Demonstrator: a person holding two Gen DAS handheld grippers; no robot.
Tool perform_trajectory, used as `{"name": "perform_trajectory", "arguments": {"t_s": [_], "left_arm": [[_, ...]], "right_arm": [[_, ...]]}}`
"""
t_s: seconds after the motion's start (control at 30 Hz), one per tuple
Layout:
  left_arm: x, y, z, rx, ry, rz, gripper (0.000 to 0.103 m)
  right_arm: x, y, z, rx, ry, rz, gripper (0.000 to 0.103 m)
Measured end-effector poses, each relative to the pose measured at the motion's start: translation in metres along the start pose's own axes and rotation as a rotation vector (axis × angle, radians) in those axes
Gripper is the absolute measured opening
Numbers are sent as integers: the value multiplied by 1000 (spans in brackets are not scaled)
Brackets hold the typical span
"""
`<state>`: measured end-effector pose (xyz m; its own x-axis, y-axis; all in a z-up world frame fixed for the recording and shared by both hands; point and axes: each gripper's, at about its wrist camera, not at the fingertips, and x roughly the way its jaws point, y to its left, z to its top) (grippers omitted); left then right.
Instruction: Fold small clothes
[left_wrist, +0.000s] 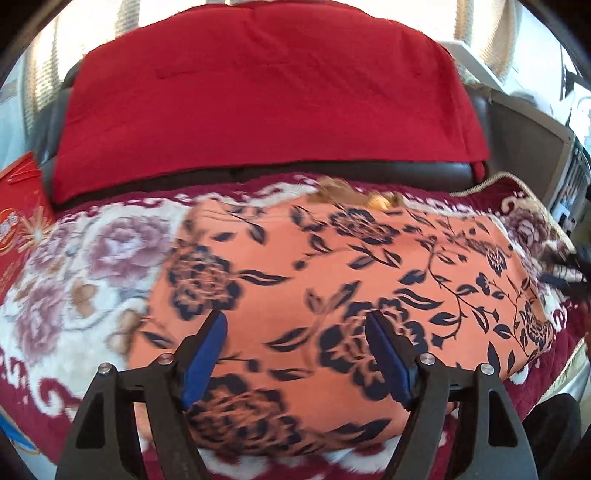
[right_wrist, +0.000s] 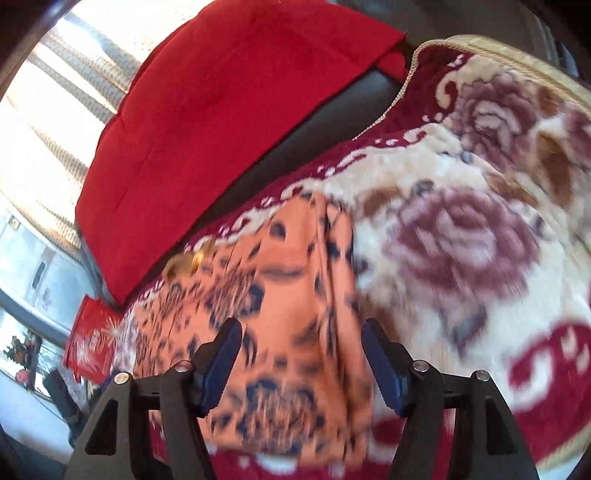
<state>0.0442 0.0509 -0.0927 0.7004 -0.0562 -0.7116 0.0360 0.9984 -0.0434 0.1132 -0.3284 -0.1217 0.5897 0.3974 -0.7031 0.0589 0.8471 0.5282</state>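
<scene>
Now both the left gripper (left_wrist: 297, 356) and right gripper (right_wrist: 301, 363) hover wide-fingered, holding nothing, over the orange floral garment (left_wrist: 332, 280) lying flat on the plush blanket (left_wrist: 74, 266); pinch opposite edges squarely, then fold evenly.

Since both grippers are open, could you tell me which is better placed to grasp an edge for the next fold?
Probably the right gripper: the orange floral garment's side edge lies between its fingers, while the left gripper faces the middle.
</scene>
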Motion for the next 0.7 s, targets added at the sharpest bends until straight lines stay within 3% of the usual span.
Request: {"name": "perform_trajectory", "arguments": {"t_s": [0.07, 0.17, 0.23, 0.3, 0.37, 0.5, 0.6, 0.7], "left_arm": [[13, -7, -3, 10, 28, 17, 78], [27, -6, -8, -20, 52, 8, 79], [32, 0, -11, -66, 57, -3, 85], [35, 4, -12, -82, 61, -8, 88], [37, 5, -12, -74, 59, -9, 89], [37, 4, -12, -73, 62, -3, 90], [37, 5, -13, -77, 65, -5, 90], [39, 7, -12, -86, 65, -1, 90]], "right_arm": [[26, -7, 17, 11, 40, -6, 71], [59, -17, 28, 42, 127, 51, 68], [65, -12, 30, 3, 139, 27, 18], [56, -6, 31, -19, 99, -4, 16], [58, -12, 29, -32, 76, -93, 16], [49, -18, 26, 45, 39, -76, 25], [27, -2, 18, 20, 4, -103, 25], [0, 27, -1, -45, -1, -34, 25]]}}
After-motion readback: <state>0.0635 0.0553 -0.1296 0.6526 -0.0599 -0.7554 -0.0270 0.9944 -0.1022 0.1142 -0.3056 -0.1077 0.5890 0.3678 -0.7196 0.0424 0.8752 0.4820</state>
